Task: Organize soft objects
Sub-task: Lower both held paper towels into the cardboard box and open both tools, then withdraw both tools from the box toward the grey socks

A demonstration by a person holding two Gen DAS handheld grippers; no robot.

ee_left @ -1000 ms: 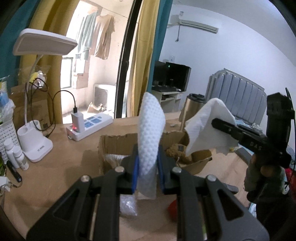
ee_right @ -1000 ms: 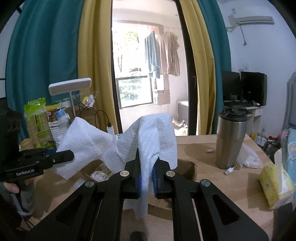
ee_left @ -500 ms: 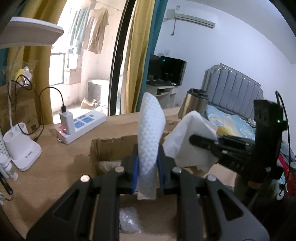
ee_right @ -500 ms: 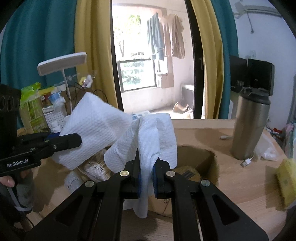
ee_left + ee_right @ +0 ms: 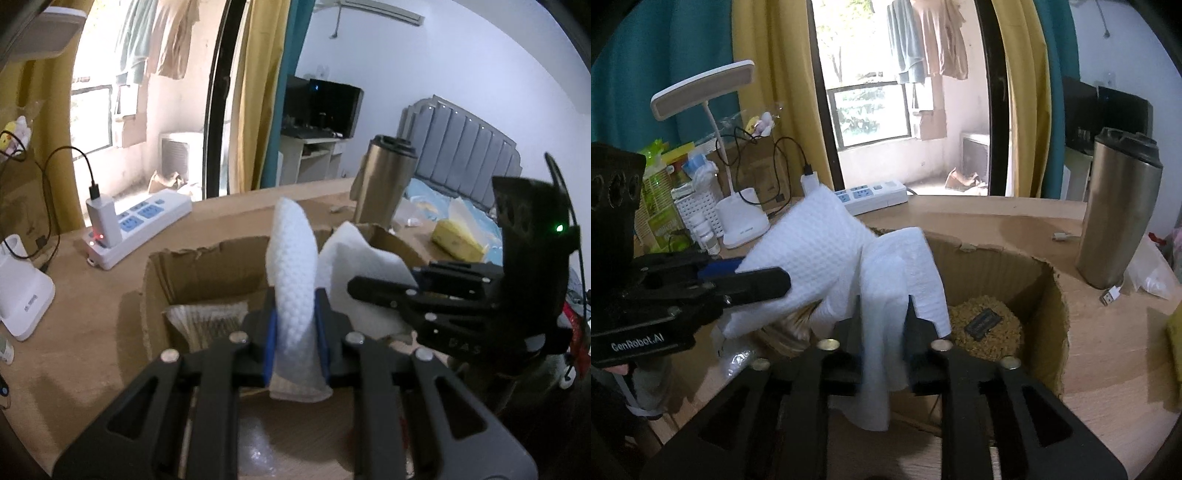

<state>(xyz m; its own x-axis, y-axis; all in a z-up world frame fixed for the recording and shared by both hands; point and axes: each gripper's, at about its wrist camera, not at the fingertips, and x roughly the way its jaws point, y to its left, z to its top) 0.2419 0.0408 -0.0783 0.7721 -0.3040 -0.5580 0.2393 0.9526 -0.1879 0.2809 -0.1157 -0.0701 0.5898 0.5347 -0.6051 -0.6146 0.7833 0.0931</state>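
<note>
Each gripper, the left gripper (image 5: 294, 332) and the right gripper (image 5: 884, 328), is formed of black plastic with cut-out linkages and round silver screws; blue pads (image 5: 272, 341), a green indicator light (image 5: 560, 228) and white "GenRobot.AI" lettering (image 5: 637, 344) are fitted.

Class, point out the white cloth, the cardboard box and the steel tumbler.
cloth (image 5: 827, 236), right wrist view, on its waffled upper fold.
box (image 5: 1008, 273), right wrist view, on its inner back wall.
tumbler (image 5: 1115, 218), right wrist view, on its steel body.
</note>
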